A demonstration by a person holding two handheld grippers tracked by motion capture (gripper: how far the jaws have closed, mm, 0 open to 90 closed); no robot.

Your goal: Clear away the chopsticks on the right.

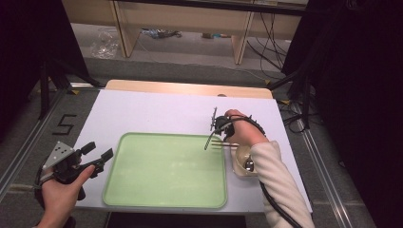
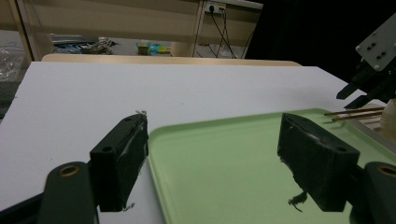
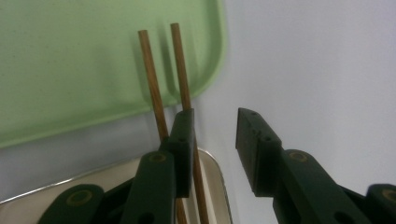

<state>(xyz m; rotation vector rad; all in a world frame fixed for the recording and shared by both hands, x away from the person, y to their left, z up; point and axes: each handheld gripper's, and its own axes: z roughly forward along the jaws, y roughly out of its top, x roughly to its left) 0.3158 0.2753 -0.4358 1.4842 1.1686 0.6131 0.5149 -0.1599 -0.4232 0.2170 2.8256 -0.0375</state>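
- So the right gripper (image 3: 215,135) has its jaws spread with nothing between them — the chopsticks (image 3: 166,84) sit just outside its left jaw, touching or very nearly touching it.
- The chopsticks lie side by side, butt ends in the metal dish (image 3: 217,177) by the right hand, tips poking out over the corner of the green tray (image 3: 70,70). In the high view they (image 1: 223,142) run roughly across the table, tips pointing toward the tray's middle, long axis close to level.
- They aren't quite parallel; the two tips sit a bit apart.
- The left gripper (image 1: 97,159) is also wide open and holds nothing, parked off the tray's left edge over the white table (image 1: 152,111).
- What could go wrong, my guess: that left jaw is right against the sticks, so any sideways pull-away could drag or roll them. They're round and thin, and only propped on the dish rim and tray lip — a nudge could send one rolling off onto the table or skew the pair.
- If the plan is to re-grab them, closing from here would miss, since they're outside the jaws. The gripper would need to shift over first.
- Also, the dish looks light; bumping it could slide it and tip the sticks out.
- Can't tell whether the tips actually rest on the tray or hang above it.
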